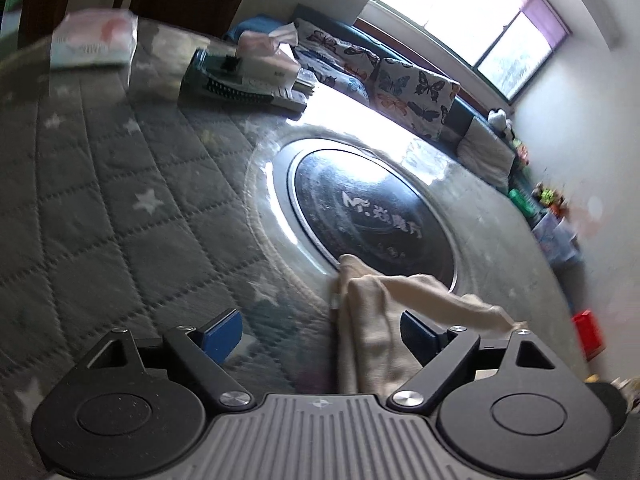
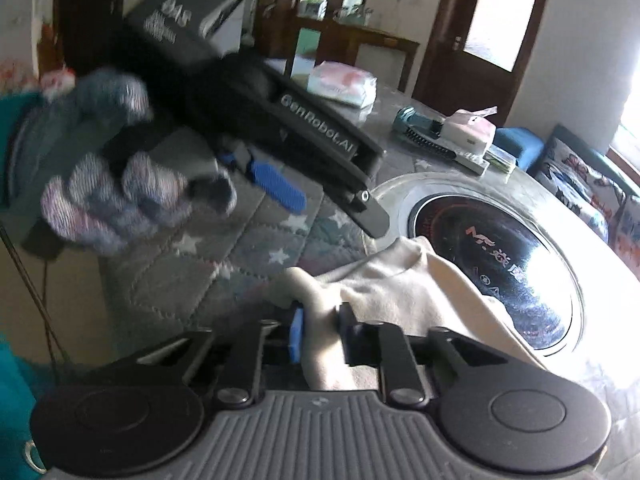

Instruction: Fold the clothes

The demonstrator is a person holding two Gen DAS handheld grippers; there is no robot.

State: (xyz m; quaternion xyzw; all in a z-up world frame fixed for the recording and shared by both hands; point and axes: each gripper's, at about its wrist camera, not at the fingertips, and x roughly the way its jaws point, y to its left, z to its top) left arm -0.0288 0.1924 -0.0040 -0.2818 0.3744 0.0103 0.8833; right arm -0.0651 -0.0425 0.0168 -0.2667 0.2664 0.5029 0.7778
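Right in front of you, your right gripper (image 2: 320, 334) is pinching a fold of the cream cloth (image 2: 400, 288). Its two blue pads are pressed in tight on the soft cloth, one on each side. From there the cloth spreads away to the right. Its far edge lies over the rim of the round black glass plate (image 2: 500, 264) set in the middle of the table.

Your left gripper (image 1: 320, 340) has its jaws spread wide apart. The cloth runs up between them, but the pads do not touch it. In the right wrist view, you can see this gripper up in the air above the table, with one blue pad (image 2: 280, 188) sticking out. Your gloved left hand (image 2: 132, 184) is wrapped around its handle. The glove is grey and speckled.

The table wears a grey quilted cover (image 1: 112, 208) with small white stars on it. The cloth sits where the cover meets the black plate.

At the far side of the table lies a white and pink pack (image 1: 92, 44). Near it sits a tissue box (image 1: 268, 56) on a dark comb or brush (image 1: 240, 88); it is too blurry to tell which. Behind the table are butterfly cushions (image 1: 400, 80) under a bright window (image 1: 480, 8).
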